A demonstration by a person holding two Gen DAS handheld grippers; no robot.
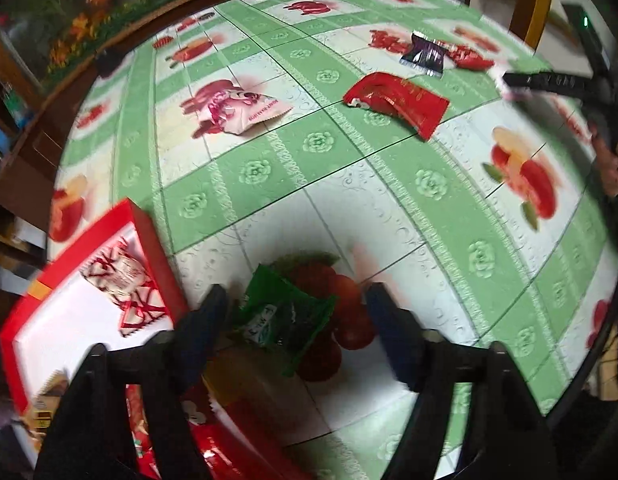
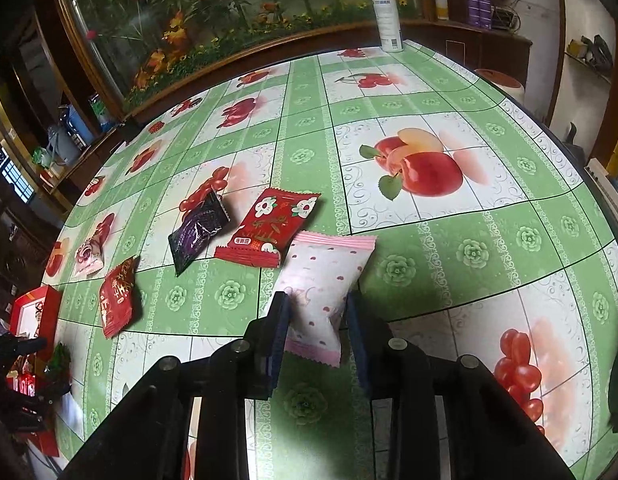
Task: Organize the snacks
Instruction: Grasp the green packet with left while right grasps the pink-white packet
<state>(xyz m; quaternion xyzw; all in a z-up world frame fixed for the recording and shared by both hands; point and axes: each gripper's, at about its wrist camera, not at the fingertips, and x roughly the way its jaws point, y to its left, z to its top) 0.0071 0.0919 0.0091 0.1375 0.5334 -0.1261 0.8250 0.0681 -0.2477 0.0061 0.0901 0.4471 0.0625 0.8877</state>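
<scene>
Left wrist view:
- Left gripper [image 1: 293, 312]: I see my fingers spread wide, a green snack packet [image 1: 283, 316] between them. It sits against the left finger and well apart from the right one. The frame is blurred, so I cannot tell whether the packet hangs or lies on the table.
- Red box [image 1: 149, 236]: low left, just beside my left finger, white inside, with a red-and-white patterned packet [image 1: 125, 288] lying in it.
- Tablecloth [image 1: 389, 184]: green and white squares with fruit prints.
- Loose snacks: a pale pink packet [image 1: 239, 110] lies mid-left. A red packet [image 1: 397, 102] lies to its right, a dark purple packet [image 1: 425, 56] further back, and a small red wrapper [image 1: 469, 58] touches that one.
- Right gripper [image 1: 549, 82]: at the right edge, blurred; from here I cannot tell its opening.

Right wrist view:
- Right gripper [image 2: 317, 320]: my fingers stand at a narrow gap on either side of a pink dotted packet [image 2: 329, 284]. The left pad touches it. On the right I cannot tell contact, so I cannot say it is gripped.
- Pink dotted packet: on the tablecloth [image 2: 489, 260], its far corner just beside the flowered red packet [image 2: 275, 228].
- Other snacks: the dark purple packet [image 2: 199, 232] is left of that, the red packet [image 2: 117, 296] further left, and the pale pink packet [image 2: 89, 254] beyond.
- Red box [image 2: 35, 308]: far left edge, with the left gripper [image 2: 25, 364] beside it.
- Spray bottle [image 2: 387, 16]: upright at the far table edge.
</scene>
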